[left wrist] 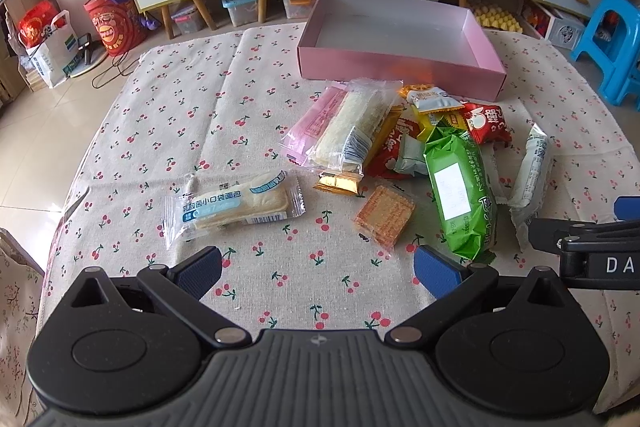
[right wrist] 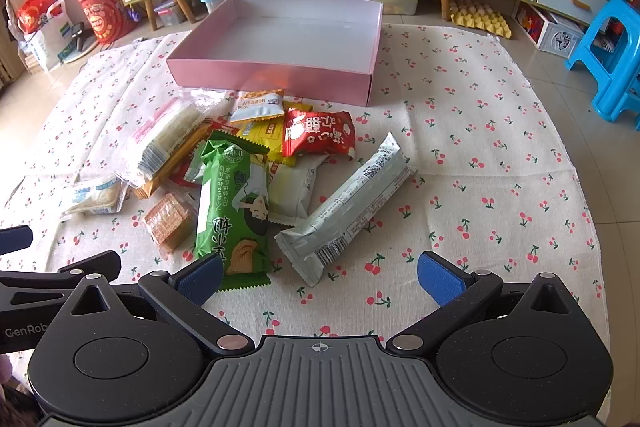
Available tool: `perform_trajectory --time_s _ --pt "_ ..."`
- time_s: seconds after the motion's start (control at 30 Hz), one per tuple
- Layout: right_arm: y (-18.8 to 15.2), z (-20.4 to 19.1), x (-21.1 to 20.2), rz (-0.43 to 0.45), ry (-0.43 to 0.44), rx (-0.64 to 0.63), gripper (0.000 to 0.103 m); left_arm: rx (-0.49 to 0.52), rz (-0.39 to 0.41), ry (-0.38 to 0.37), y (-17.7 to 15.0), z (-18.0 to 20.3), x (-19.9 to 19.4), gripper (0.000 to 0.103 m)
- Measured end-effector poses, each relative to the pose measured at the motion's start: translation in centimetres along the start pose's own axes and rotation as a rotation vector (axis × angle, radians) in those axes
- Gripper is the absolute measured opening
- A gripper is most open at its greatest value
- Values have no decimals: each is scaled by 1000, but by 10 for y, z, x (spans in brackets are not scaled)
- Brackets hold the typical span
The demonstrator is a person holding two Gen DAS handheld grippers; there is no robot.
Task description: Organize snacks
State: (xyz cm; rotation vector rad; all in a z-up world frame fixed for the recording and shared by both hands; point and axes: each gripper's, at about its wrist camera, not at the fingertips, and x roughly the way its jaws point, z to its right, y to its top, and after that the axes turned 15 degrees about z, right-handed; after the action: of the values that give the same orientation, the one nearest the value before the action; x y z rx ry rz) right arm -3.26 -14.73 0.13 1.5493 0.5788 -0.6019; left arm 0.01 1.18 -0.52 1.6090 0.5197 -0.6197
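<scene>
Pink box (right wrist: 276, 77) sitting empty behind snack pile (right wrist: 256, 163) | we are holding both hand-held grippers — left (left wrist: 316, 269), right (right wrist: 318, 277) — wide open, gripping nothing

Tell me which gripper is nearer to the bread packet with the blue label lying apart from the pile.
Left. The left gripper hovers open just short of the bread packet, which lies slightly to its left. The right gripper is open farther right, beyond the green packet.
</scene>
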Motion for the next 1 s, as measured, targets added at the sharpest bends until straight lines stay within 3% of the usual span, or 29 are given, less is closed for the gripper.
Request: perform_trajectory --time_s 0.2,0.5,0.63,0.77,1.0 --pt "0 1 4 -6 -17 -1 103 -6 -7 17 2 -3 5 102" --pt "18 13 11 5 -38 9 103 25 57 50 16 -12 16 102" --pt "32 23 20 -29 28 69 103 15 82 1 26 -16 20 102" --pt "46 34 34 -71 104 180 103 51 38 -71 36 -16 33 96" --pt "59 64 76 -79 201 422 103 15 30 -155 40 -20 59 82"
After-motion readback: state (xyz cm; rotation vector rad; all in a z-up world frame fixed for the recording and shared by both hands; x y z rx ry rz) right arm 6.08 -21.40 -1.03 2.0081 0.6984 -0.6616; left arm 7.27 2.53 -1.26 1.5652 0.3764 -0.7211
